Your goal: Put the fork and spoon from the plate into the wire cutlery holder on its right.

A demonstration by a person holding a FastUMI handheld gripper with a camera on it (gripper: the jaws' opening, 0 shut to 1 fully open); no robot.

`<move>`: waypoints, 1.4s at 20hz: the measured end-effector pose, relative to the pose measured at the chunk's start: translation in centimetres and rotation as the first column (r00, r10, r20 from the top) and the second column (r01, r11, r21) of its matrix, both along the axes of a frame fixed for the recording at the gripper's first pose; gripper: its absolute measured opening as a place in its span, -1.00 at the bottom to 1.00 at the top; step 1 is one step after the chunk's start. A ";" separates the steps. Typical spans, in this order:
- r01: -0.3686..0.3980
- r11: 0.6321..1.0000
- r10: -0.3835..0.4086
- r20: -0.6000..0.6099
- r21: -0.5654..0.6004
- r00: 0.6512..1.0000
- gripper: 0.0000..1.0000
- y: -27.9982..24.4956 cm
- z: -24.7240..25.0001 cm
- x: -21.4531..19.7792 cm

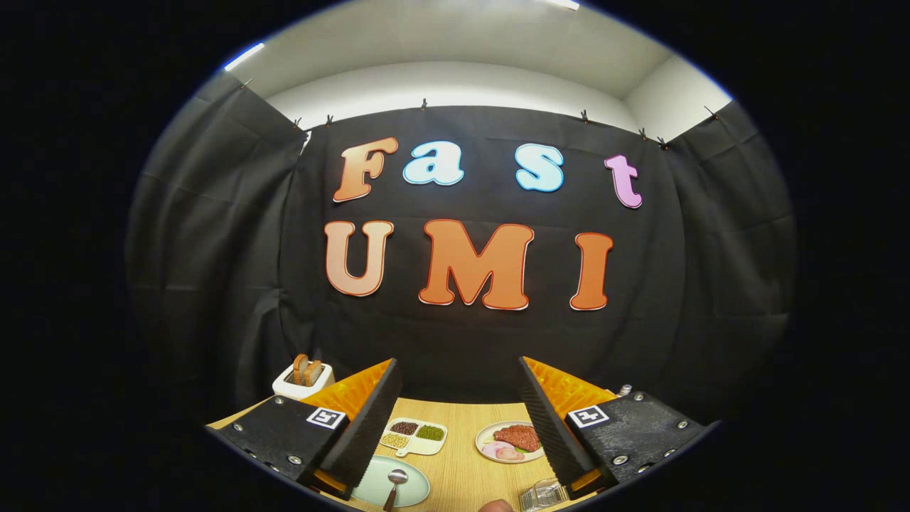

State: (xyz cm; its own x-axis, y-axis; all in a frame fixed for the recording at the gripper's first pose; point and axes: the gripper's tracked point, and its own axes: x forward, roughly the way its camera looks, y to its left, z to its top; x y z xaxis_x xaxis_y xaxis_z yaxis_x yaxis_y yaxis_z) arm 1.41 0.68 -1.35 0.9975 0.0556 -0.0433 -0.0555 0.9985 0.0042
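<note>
A white toaster (pixel 303 381) with two slices of bread standing in its slots is seen at the far left of the wooden surface (pixel 466 462), beyond the left finger. Nearer, a pale green plate (pixel 416 489) lies partly hidden behind that finger, and a spoon (pixel 394 485) rests on it with its bowl toward the middle of the plate and its handle pointing back toward the camera. The fork cannot be made out. Beyond the plate, a small divided dish (pixel 418 436) holding dark, green and yellowish contents is placed. The gripper (pixel 458 409) is held wide open above the surface, and nothing is grasped between its fingers. Further right, a round plate (pixel 488 434) carrying a piece of meat and some pink slices is set just beside the right finger. Nearest, by that finger's base, part of the wire cutlery holder (pixel 543 493) is visible, with a small rounded tan shape just to its left that cannot be identified.
</note>
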 end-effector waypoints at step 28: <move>-0.244 0.969 0.114 -0.928 0.026 0.355 0.54 11.4 -30.0 -2.7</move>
